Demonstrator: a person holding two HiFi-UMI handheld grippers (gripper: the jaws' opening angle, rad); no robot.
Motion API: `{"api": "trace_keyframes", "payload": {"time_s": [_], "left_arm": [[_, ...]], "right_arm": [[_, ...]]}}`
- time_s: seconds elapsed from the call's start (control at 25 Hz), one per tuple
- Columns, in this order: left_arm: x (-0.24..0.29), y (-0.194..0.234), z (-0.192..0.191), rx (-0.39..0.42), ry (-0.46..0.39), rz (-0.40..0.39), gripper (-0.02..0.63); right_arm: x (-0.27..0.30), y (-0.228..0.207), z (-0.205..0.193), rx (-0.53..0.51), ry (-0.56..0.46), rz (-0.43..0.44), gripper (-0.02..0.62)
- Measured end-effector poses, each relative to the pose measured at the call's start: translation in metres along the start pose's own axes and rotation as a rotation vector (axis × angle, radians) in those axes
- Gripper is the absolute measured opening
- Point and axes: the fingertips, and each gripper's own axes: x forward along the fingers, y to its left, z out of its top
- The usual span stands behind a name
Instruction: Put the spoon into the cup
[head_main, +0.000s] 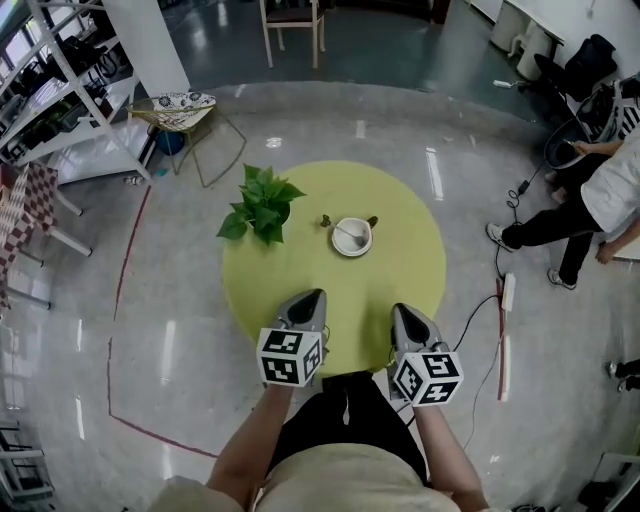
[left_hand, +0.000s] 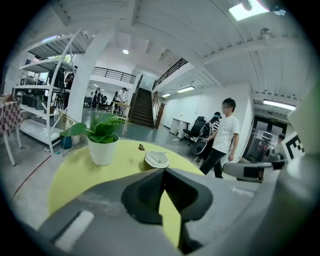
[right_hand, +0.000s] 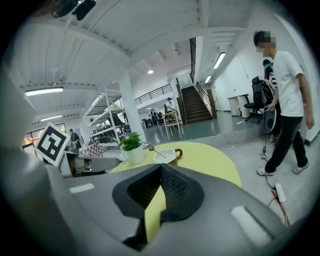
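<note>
- Standing at the near edge of the round yellow-green counter (head_main: 400, 270), the person holds both tools low, pointed across it toward the cup (head_main: 352, 237).
- Left hand-held gripper (head_main: 312, 296): the jaws are fully together with nothing between them. Its own view shows only bare counter through the slit below the tips.
- Right hand-held gripper (head_main: 402, 310): the jaws are likewise closed on nothing. It sits about level with the left one and near it.
- Spoon (head_main: 348, 234): it lies inside the cup, with the handle leaning out over the rim toward the far left.
- The cup stands upright near the counter's centre, well apart from both tools.
- Potted plant (head_main: 262, 205): it stands just left of the cup without touching it, and does not obstruct the cup.
- Judgement: the task reads as complete. Both tools empty and held clear of the cup fits a finished placement, with no contact that might tip it.
- Bystander (head_main: 600, 190): standing on the floor to the right, well clear of the counter.
</note>
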Motion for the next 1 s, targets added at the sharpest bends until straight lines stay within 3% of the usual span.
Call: {"api": "trace_keyframes", "payload": {"time_s": [0.56, 1.0], "left_arm": [[-0.023, -0.013, -0.002, 0.015, -0.026, 0.002, 0.002], [-0.054, -0.036, -0.015, 0.005, -0.046, 0.046, 0.002]], "right_arm": [[-0.019, 0.007, -0.002, -0.013, -0.033, 0.012, -0.002], [-0.054, 0.017, -0.008, -0.052, -0.041, 0.084, -0.002]]}}
